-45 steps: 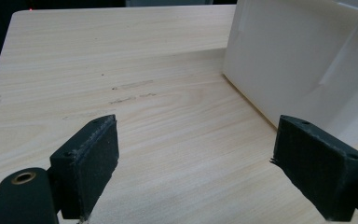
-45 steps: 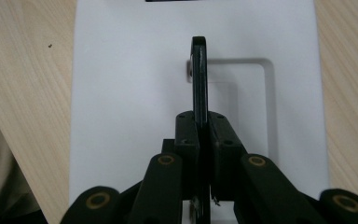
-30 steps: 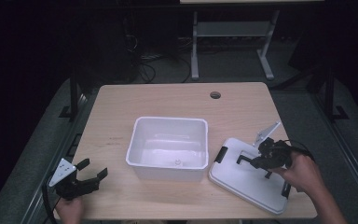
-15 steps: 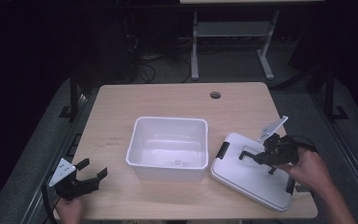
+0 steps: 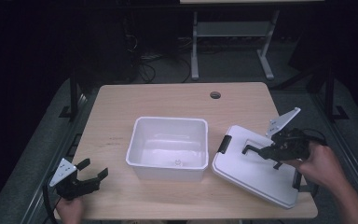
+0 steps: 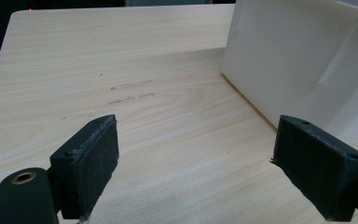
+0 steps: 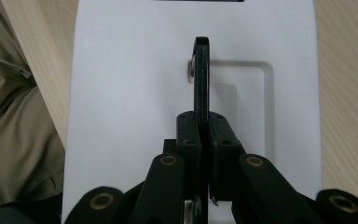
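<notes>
A white open bin (image 5: 168,147) sits in the middle of the wooden table (image 5: 168,100). To its right lies its white lid (image 5: 256,170), tilted, with the right edge raised off the table. My right gripper (image 5: 263,151) is shut on the lid's black handle (image 7: 201,79), which stands upright between the closed pads in the right gripper view. My left gripper (image 5: 94,171) rests near the table's front left corner, open with nothing between its pads (image 6: 93,158). The bin's white wall (image 6: 298,65) shows at the right of the left gripper view.
A round cable hole (image 5: 215,95) sits near the table's far edge. A black latch (image 5: 224,143) is on the lid's left end. Beyond the table stands a metal frame (image 5: 233,32) on a dark floor. Beige trousers (image 7: 14,121) show beside the lid.
My right gripper has risen with the lid's handle in it, lifting and tilting the lid and shifting it slightly right. The left gripper has stayed put.
</notes>
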